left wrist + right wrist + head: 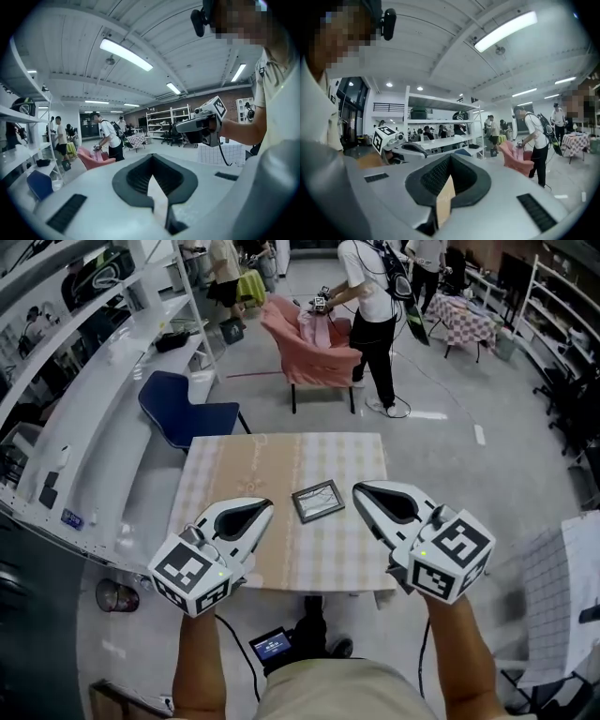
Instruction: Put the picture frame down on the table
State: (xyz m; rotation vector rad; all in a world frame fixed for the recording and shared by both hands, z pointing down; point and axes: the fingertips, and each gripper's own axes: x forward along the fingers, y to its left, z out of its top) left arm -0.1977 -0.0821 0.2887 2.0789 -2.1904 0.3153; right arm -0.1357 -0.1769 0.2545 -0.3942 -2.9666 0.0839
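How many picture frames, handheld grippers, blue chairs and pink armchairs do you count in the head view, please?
Picture frame: 1
Grippers: 2, the left gripper and the right gripper
Blue chair: 1
Pink armchair: 1
Total: 5

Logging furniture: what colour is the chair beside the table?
Dark blue chair, clearest in the head view.
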